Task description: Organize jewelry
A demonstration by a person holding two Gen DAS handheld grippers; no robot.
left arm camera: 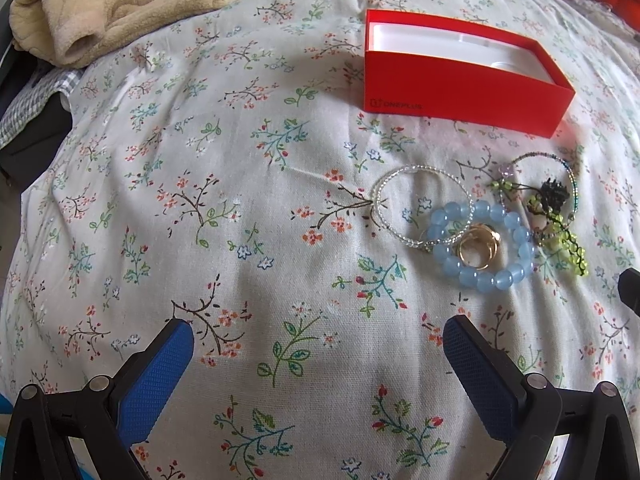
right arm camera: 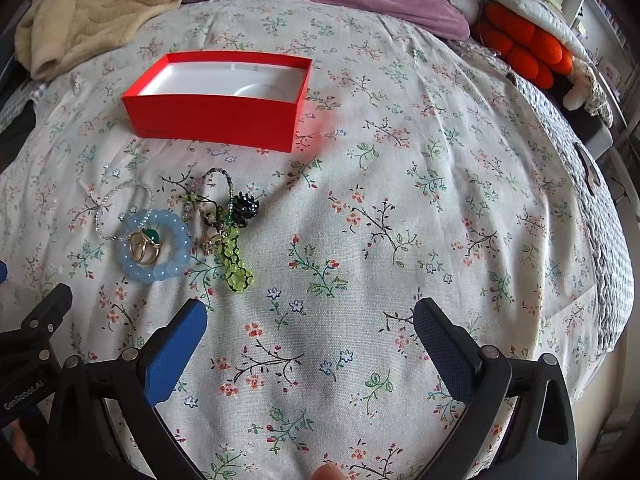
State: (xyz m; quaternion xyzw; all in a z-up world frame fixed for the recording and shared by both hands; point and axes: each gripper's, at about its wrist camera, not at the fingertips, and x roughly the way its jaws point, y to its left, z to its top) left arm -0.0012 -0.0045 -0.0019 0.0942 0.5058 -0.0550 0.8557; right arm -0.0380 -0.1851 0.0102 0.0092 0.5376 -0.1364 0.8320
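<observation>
Bedsheet [right arm camera: 400,200] bare — red box [right arm camera: 216,120] behind jewelry [right arm camera: 172,232].

The red box's [left arm camera: 460,92] floor is partly hidden by its near wall. The rings [right arm camera: 145,249] overlap inside the blue bead bracelet [right arm camera: 154,245]; their count cannot be told.

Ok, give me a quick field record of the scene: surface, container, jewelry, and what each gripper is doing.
surface: floral bedspread
container: red box, open, looks empty
jewelry: pile in front of the box; blue bead bracelet ringing gold rings; clear bead bracelet; green beaded piece
left gripper: jaws open, holding nothing
right gripper: jaws open, holding nothing
</observation>
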